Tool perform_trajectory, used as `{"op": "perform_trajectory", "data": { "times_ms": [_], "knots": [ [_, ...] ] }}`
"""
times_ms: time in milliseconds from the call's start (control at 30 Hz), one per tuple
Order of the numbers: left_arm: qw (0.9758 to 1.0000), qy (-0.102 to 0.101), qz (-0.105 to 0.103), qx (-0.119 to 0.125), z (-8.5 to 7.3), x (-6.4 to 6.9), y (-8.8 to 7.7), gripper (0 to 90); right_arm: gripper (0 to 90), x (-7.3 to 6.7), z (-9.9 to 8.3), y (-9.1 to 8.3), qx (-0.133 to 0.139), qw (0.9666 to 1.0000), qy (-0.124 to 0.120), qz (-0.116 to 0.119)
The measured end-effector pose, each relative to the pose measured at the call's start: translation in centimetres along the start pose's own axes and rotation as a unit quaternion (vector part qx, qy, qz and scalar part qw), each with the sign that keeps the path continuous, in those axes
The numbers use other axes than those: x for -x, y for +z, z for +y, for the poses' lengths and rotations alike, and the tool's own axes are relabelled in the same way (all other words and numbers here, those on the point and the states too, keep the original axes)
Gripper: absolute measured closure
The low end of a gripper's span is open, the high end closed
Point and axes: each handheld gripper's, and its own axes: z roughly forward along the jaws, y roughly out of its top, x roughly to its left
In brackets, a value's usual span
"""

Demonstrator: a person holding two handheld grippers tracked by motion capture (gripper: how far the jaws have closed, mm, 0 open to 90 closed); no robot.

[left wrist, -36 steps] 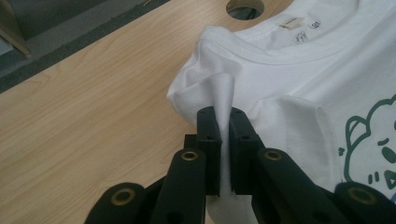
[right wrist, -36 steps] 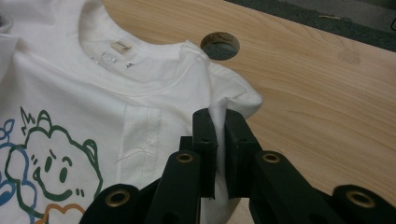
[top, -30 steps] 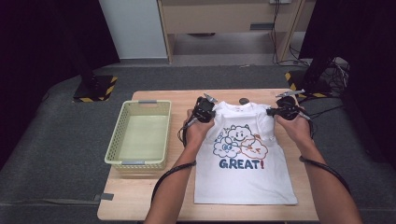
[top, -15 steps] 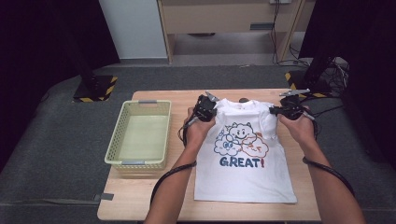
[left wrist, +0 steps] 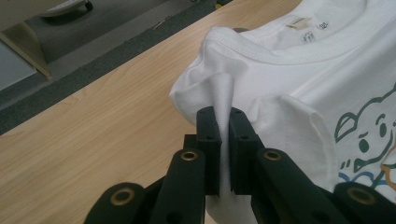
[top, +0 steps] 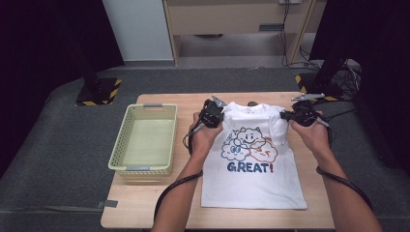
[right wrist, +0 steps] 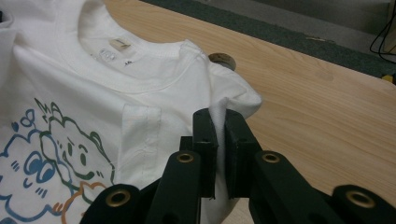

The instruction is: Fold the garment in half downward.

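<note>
The white T-shirt [top: 254, 159] lies flat and face-up on the wooden table [top: 145, 198], collar toward the far edge at 12 o'clock and hem toward the person at 6 o'clock; its long axis runs along that line. Both sleeves are already folded in over the chest.

The left gripper [top: 212, 115] stands at the shirt's shoulder at about 10 o'clock from the cartoon print, the right gripper [top: 302, 116] at the opposite shoulder at about 2 o'clock. In the left gripper view the left gripper [left wrist: 223, 122] has its jaws clenched on a pinched ridge of shoulder cloth, which rises between the pads. In the right gripper view the right gripper [right wrist: 219, 123] grips a like fold of the other shoulder. Each hand is equally near its own corner; neither has the advantage.

Judgement: the coming move turns on the hem lying straight toward 6 o'clock from both jaws, so the shoulders would be carried that way to halve the shirt along its length.

Material: soft, limp knit cotton with a ribbed collar and a sewn neck label [left wrist: 299, 21]. The print is flat ink. The tabletop is smooth light woodgrain. A pale-green plastic lattice basket [top: 145, 112] stands at 9 o'clock, well apart from the shirt.
</note>
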Motion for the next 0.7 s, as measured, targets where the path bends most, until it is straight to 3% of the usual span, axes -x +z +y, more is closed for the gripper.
{"op": "perform_trajectory", "data": {
  "times_ms": [700],
  "knots": [
    [0.9999,0.011,-0.004,0.003,-2.9,2.9,-3.0,85.4,84.8,-2.8,-3.2,-3.2,0.005,0.9998,-0.017,0.003]
  ]
}}
